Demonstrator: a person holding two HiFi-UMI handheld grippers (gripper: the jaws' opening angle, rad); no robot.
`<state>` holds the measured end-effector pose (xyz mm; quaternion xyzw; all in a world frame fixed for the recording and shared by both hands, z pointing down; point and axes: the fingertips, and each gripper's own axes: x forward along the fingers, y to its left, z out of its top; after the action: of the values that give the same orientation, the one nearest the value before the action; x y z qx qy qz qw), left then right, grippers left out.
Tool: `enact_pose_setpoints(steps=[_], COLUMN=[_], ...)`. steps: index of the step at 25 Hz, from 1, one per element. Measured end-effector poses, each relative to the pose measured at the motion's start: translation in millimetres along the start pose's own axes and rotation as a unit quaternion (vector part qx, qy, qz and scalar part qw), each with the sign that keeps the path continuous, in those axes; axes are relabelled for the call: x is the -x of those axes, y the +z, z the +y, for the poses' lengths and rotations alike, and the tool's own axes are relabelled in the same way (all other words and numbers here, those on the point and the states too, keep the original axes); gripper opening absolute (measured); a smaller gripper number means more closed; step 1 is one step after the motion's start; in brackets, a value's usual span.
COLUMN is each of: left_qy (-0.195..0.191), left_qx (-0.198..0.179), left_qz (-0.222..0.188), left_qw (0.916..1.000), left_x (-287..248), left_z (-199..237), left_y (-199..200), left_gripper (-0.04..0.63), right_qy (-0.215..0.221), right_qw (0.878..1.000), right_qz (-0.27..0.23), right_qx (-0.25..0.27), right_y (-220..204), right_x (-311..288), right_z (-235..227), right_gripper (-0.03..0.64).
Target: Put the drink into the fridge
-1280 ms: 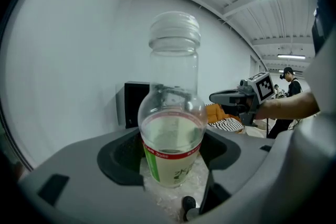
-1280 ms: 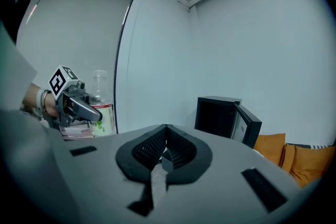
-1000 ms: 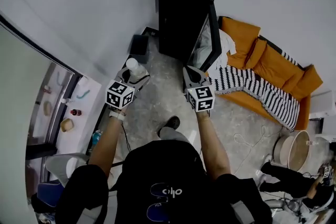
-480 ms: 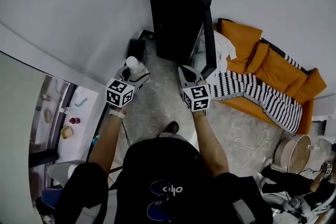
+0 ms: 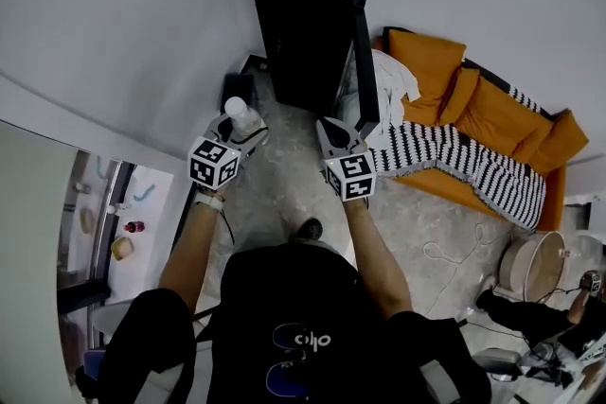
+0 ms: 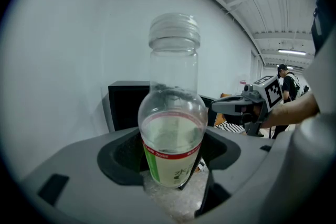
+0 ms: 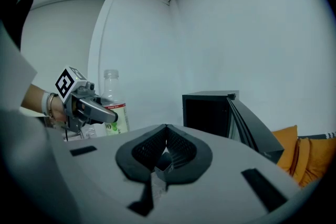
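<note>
A clear drink bottle (image 6: 172,128) with a green label and pale liquid stands upright between the jaws of my left gripper (image 6: 173,162), which is shut on it. From the head view the bottle (image 5: 240,117) shows at the left gripper (image 5: 237,130), left of the right gripper (image 5: 333,135). The black fridge (image 5: 311,24) stands on the floor ahead, its door (image 5: 365,71) swung open to the right. In the right gripper view the right gripper (image 7: 166,147) is shut with nothing in it, the fridge (image 7: 210,113) ahead to the right and the bottle (image 7: 114,107) to the left.
An orange sofa (image 5: 492,123) with a striped blanket (image 5: 454,161) lies right of the fridge. A small black box (image 5: 239,90) sits on the floor by the wall, left of the fridge. A round basket (image 5: 535,265) and cables lie at right. A person (image 6: 289,81) stands far off.
The fridge and sofa have shifted left in the head view as I moved nearer. Both grippers keep their hold and spacing.
</note>
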<state>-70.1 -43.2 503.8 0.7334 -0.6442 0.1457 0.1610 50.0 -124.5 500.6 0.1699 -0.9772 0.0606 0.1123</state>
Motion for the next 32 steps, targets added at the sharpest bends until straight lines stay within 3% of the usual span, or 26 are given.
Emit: enact_pose_setpoints(steps=[12, 22, 32], left_qy=[-0.039, -0.089, -0.171], left_qx=[-0.019, -0.038, -0.061], left_qz=[0.0, -0.004, -0.012], left_qw=[0.9991, 0.9953, 0.9833], left_x=[-38.3, -79.1, -129.5], left_z=[28.1, 120.8, 195.0], left_y=[18.6, 48.4, 58.6], left_gripper=[0.313, 0.313, 0.313], right_qy=[-0.026, -0.081, -0.157], right_qw=[1.0, 0.996, 0.987], right_qz=[0.01, 0.021, 0.025], right_qx=[-0.007, -0.02, -0.033], right_y=[-0.1, 23.6, 46.5], right_x=[-20.3, -111.0, -191.4], right_z=[-12.9, -36.2, -61.7], right_gripper=[0.009, 0.009, 0.009])
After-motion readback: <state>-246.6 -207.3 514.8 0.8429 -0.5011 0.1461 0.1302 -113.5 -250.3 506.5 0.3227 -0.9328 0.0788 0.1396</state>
